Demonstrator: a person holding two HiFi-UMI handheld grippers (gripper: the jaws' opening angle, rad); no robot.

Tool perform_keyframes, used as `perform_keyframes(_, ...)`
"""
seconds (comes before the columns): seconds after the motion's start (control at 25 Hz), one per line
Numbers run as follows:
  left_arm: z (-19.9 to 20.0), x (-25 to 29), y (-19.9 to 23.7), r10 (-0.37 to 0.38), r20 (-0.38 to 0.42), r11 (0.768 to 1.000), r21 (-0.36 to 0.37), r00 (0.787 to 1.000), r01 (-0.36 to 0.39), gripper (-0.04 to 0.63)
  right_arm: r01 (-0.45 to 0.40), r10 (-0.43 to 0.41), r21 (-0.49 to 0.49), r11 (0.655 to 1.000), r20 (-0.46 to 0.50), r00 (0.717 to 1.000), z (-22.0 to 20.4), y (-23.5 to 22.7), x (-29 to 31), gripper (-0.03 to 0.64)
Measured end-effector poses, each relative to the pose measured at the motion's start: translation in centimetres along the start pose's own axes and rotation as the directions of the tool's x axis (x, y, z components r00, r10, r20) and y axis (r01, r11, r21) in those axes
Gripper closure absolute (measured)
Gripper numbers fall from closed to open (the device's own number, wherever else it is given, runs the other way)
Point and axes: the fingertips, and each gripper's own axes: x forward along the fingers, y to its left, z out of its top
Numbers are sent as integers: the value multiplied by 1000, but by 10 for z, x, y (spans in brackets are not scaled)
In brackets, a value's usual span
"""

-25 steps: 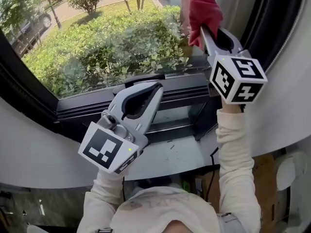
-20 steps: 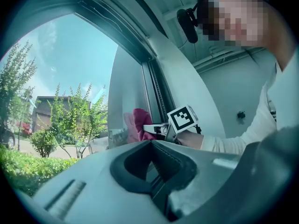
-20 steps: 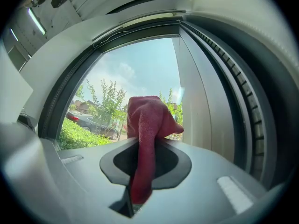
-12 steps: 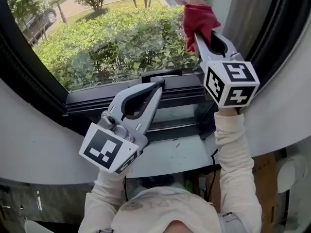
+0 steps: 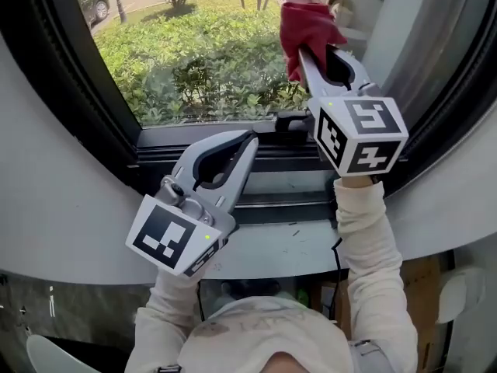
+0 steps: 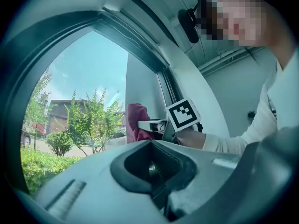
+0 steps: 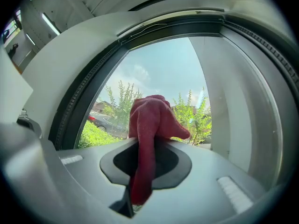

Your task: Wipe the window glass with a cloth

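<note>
Cloth: a red cloth [image 5: 307, 26] sits bunched at the lower right of the glass [image 5: 202, 53], just above the bottom frame [image 5: 272, 158] and beside the white post [image 5: 365, 14].
Right gripper: the right gripper [image 5: 303, 49] is clenched on the cloth, with a tail hanging down between its jaws.
Left gripper: the left gripper [image 5: 250, 140] has its jaws closed on nothing, and hovers over the bottom frame, left of the cloth.
Change: within the last second the cloth appears to have edged off the post and onto the glass; the left gripper has kept its station.
Meaning: wiping looks under way at the right edge, with most of the glass probably still to be covered.
Hidden: the cloth's contact face is turned away, so whether it presses on the glass cannot be told. The top of the glass is cut off in the head view.
</note>
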Motion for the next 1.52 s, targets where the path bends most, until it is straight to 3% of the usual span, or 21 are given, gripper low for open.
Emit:
perform_keyframes(0.8, 5, -97, 77, 115, -9, 993, 12, 993, -115, 595, -238, 238, -10, 971, 54, 970, 42, 195, 89, 549)
perform_keyframes(1.24, 6, -100, 80, 114, -19, 993, 11, 993, -114, 595, -259, 259, 5, 966, 36, 965, 21, 215, 88, 548)
perform_keyframes(1.52, 5, -76, 64, 85, -19, 996, 13, 996, -85, 595, -229, 228, 23, 973, 26, 973, 9, 175, 71, 548)
